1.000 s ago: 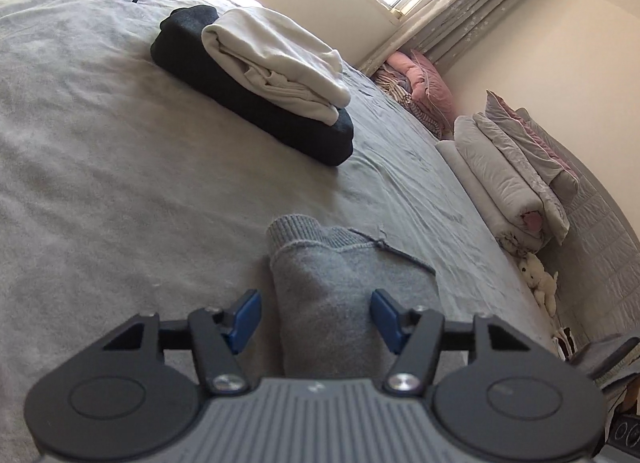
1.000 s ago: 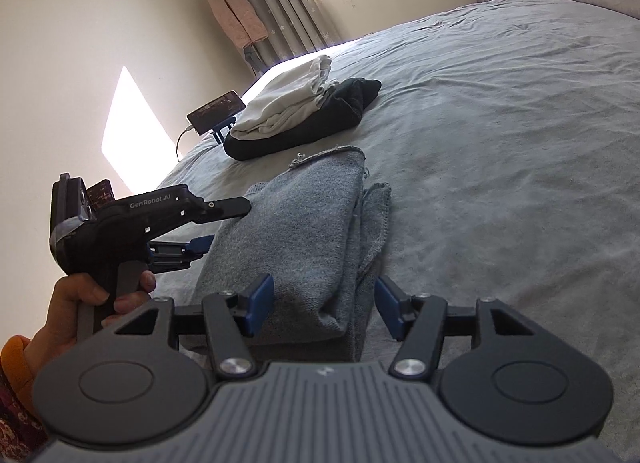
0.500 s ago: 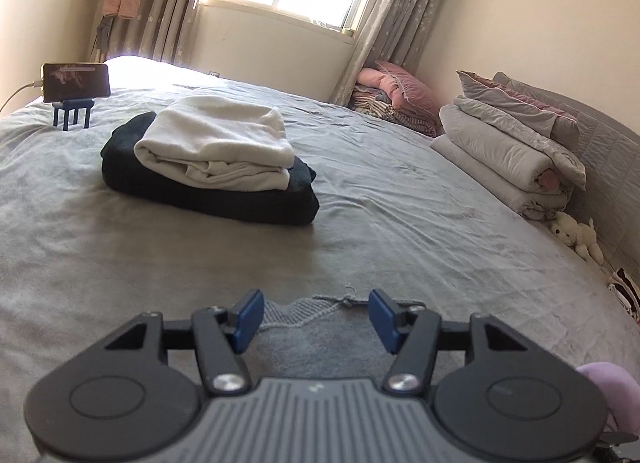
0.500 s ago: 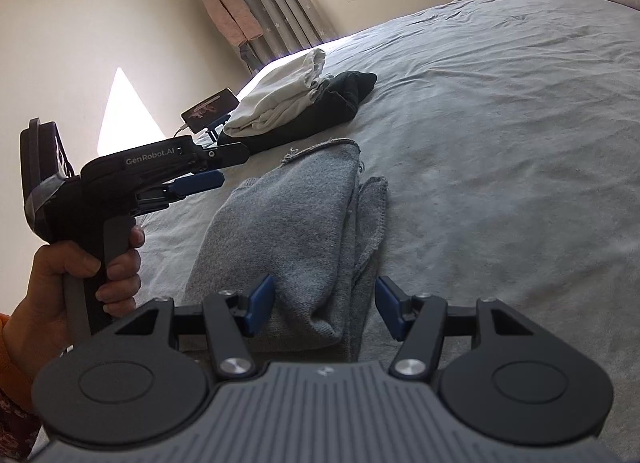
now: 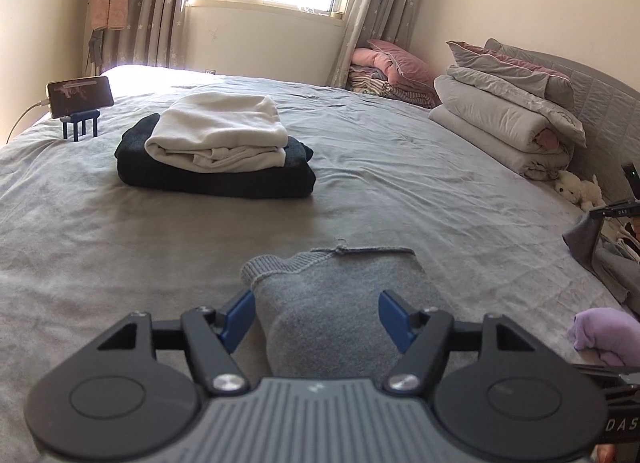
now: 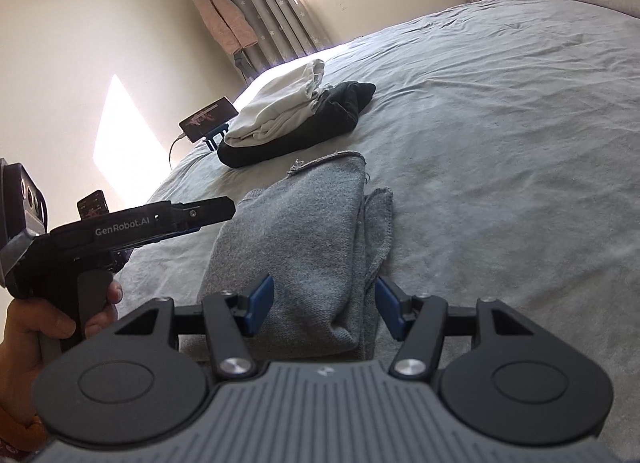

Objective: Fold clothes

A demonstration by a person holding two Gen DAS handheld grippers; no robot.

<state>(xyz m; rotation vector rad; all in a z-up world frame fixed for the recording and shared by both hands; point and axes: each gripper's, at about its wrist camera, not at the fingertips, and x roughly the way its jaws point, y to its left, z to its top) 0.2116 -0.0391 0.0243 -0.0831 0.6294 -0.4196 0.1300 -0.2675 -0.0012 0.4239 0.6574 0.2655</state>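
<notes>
nearest, left tongs opening, blue pads standing apart either side of the grey sweater without pressing it; risen off the cloth and rolled level compared with a second ago, when tipped low over the knit. right tongs set moderately wide over the sweater's near folded end, gripping nothing, unmoved over that second. likely meaning: fold on this piece finished and let go, next step probably carrying it to the stack.

grey sweater lying folded lengthways on the near part of the bed, collar edge at its far end, one loose flap showing along its right side in the right wrist view.

further off, to the left: stack of two folded garments, white one on top of dark one. beyond, far left, one phone on a small blue stand. far right, one pile of folded bedding, one small plush toy.

count: two tongs, three folded garments, one lilac cloth at the near right edge, perhaps awaiting folding.
</notes>
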